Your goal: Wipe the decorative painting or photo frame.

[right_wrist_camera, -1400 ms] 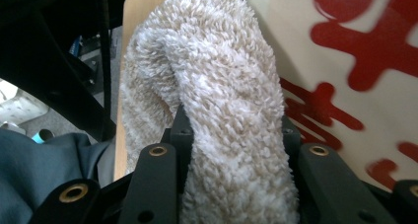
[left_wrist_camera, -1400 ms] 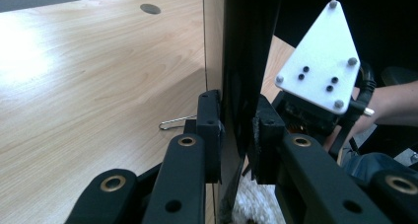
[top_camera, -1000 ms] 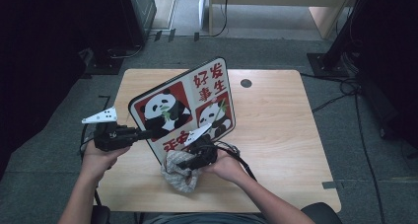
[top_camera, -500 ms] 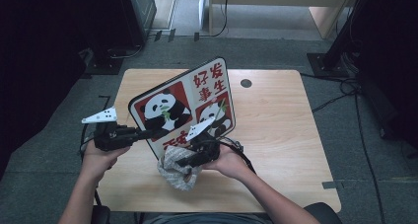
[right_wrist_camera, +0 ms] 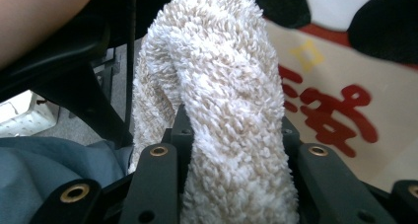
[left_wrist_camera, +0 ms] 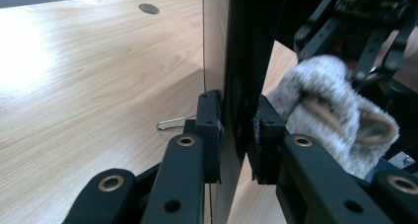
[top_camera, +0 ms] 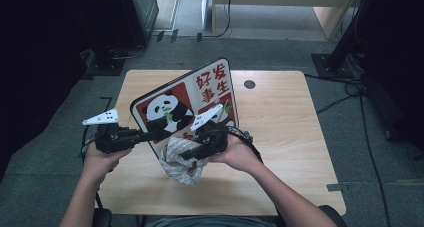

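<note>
A panda-print board [top_camera: 200,94] with red panels and Chinese characters stands tilted above the wooden table [top_camera: 280,122]. My left gripper [top_camera: 152,135] is shut on its left edge; in the left gripper view the pads [left_wrist_camera: 211,130] clamp the board's thin edge [left_wrist_camera: 236,76]. My right gripper [top_camera: 186,154] is shut on a grey-white fluffy cloth [top_camera: 180,159], pressed against the board's lower front. In the right gripper view the cloth [right_wrist_camera: 222,105] bulges up between the jaws of my right gripper [right_wrist_camera: 231,135], with the board's red characters [right_wrist_camera: 340,115] just behind.
A metal clip [left_wrist_camera: 172,122] lies on the table behind the board. The tabletop has a round cable hole [top_camera: 249,84] at the back. Cables [top_camera: 360,94] trail over the floor on the right. A black stand foot [top_camera: 335,62] sits at the far right.
My right gripper has risen with the cloth along the board's lower face. The left gripper and the board have stayed where they were.
</note>
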### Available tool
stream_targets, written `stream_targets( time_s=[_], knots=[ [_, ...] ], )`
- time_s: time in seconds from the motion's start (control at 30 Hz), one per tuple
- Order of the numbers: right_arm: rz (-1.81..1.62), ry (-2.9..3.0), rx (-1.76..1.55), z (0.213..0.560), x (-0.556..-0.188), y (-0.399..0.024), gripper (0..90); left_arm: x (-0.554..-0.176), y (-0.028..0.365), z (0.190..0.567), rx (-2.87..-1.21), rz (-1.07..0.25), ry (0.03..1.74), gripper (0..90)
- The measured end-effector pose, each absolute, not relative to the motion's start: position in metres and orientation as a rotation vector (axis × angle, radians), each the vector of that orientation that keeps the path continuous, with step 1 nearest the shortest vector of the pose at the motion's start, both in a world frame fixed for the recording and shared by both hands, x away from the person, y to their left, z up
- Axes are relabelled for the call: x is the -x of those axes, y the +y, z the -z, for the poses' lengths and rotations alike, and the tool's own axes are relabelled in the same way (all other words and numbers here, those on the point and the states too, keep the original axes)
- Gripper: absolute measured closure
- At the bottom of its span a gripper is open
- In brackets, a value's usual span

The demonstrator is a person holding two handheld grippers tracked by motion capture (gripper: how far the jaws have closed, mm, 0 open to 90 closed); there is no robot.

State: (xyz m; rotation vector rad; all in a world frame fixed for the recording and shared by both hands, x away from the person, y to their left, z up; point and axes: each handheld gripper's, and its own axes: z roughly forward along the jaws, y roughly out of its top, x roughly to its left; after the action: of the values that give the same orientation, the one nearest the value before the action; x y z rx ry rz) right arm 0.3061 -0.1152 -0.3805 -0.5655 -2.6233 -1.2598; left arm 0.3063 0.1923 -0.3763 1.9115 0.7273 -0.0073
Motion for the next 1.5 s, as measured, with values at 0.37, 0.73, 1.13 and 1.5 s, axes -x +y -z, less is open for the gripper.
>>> stream_targets(
  time_s=[0.37,0.73,1.13,1.5],
  knots=[
    [1.312,-2.636,0.541,0.336,-0.315,-0.123,66.1,-0.306,0.192,0.376,-1.909,0.004,0.733,78.2],
    [1.381,-2.653,0.524,0.281,-0.332,-0.119,66.0,-0.306,0.192,0.376,-1.908,0.004,0.732,78.0],
    [1.476,-2.692,0.508,0.213,-0.356,-0.093,65.9,-0.305,0.192,0.377,-1.907,0.002,0.728,78.2],
    [1.421,-2.753,0.527,0.192,-0.383,-0.046,65.5,-0.305,0.193,0.377,-1.910,0.000,0.722,78.1]
  ],
)
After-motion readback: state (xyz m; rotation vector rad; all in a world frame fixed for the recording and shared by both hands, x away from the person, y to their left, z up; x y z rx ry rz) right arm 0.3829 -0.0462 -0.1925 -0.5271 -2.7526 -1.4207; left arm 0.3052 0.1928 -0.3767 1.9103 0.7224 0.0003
